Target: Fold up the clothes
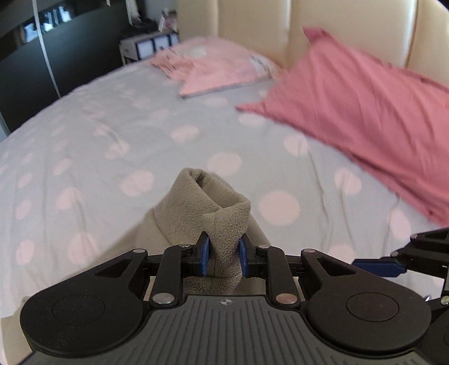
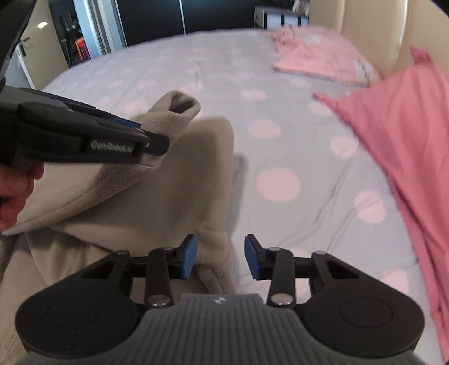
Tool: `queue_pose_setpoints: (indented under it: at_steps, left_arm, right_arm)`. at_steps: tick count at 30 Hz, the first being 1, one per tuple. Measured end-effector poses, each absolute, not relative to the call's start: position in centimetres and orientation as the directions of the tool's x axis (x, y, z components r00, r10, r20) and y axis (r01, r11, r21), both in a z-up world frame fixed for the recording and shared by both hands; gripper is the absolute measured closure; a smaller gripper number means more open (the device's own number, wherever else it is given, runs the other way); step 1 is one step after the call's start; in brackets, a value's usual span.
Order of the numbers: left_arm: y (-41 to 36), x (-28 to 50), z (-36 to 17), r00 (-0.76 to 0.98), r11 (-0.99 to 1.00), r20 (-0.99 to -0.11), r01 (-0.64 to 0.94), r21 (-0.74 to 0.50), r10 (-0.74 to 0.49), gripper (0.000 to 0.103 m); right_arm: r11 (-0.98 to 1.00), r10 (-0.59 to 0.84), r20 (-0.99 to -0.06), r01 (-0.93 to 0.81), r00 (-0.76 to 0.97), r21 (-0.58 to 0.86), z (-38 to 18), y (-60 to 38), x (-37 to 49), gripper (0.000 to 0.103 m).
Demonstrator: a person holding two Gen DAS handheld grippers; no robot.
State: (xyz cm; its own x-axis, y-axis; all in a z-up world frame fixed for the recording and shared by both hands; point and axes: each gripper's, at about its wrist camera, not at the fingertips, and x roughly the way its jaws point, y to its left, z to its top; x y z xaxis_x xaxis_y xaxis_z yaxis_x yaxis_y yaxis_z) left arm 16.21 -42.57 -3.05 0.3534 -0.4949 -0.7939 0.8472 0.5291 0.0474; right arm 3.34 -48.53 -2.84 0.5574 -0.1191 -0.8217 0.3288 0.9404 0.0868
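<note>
The left gripper pinches a fold of the beige fleece, its cuff sticking up just beyond the pads. The right gripper stands partly open; a fleece ridge lies between its jaws, against the left pad, unpinched.

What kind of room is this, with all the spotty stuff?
Most likely a bedroom. A wide bed with a grey cover dotted in pale pink, a cream padded headboard behind it, and a dark sliding wardrobe along the wall all suggest it.
</note>
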Motion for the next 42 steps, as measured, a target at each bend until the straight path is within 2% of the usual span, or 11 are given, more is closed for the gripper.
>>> queue_pose_setpoints:
  at_steps: [6,11,15,21,23,26,30,37,42]
  left_arm:
    - [-44.2,16.4,-6.6,0.289,0.5,-0.855,0.865,0.041,-0.431,0.084]
    - [-44.6,16.8,-8.6,0.253,0.497,-0.871,0.868,0.012,-0.421,0.081]
    - [-43.4,17.9,-8.3,0.168,0.516,-0.853,0.846,-0.133,-0.495,0.062]
    - [-38.3,18.1,-4.5,0.11,0.501,-0.774,0.817,-0.287,-0.623,0.055]
    - [-35.2,18.0,-2.9,0.143,0.505,-0.752,0.818,-0.275,-0.643,0.054]
    - [-29.2,18.3,-1.1,0.221,0.545,-0.729,0.803,-0.24,-0.647,0.053]
    - [-20.2,19.5,0.1,0.371,0.654,-0.726,0.743,-0.142,-0.579,0.053]
    - [-5.4,21.6,-0.7,0.526,0.84,-0.728,0.527,-0.128,-0.441,0.052]
    - [-1.9,19.9,-3.5,0.524,0.842,-0.752,0.534,-0.076,-0.4,0.048]
  right_arm:
    - [0.935,-0.145,-0.852,0.351,0.503,0.048,-4.9,-49.5,3.9,0.061]
    - [0.935,-0.147,-0.858,0.352,0.492,0.042,-5.1,-49.2,3.7,0.06]
    - [0.934,-0.155,-0.861,0.357,0.484,0.032,-5.2,-49.3,3.8,0.06]
    - [0.931,-0.16,-0.842,0.362,0.515,0.044,-4.9,-49.3,3.8,0.059]
    - [0.928,-0.143,-0.825,0.364,0.546,0.08,-4.5,-49.4,3.7,0.051]
    - [0.915,-0.099,-0.791,0.367,0.603,0.166,-3.9,-49.5,3.6,0.05]
    - [0.895,-0.042,-0.766,0.365,0.641,0.256,-3.8,-48.9,4.2,0.046]
    - [0.888,-0.081,-0.755,0.391,0.651,0.242,-3.9,-47.5,6.0,0.046]
    - [0.895,-0.093,-0.76,0.388,0.643,0.22,-4.4,-47.1,7.4,0.046]
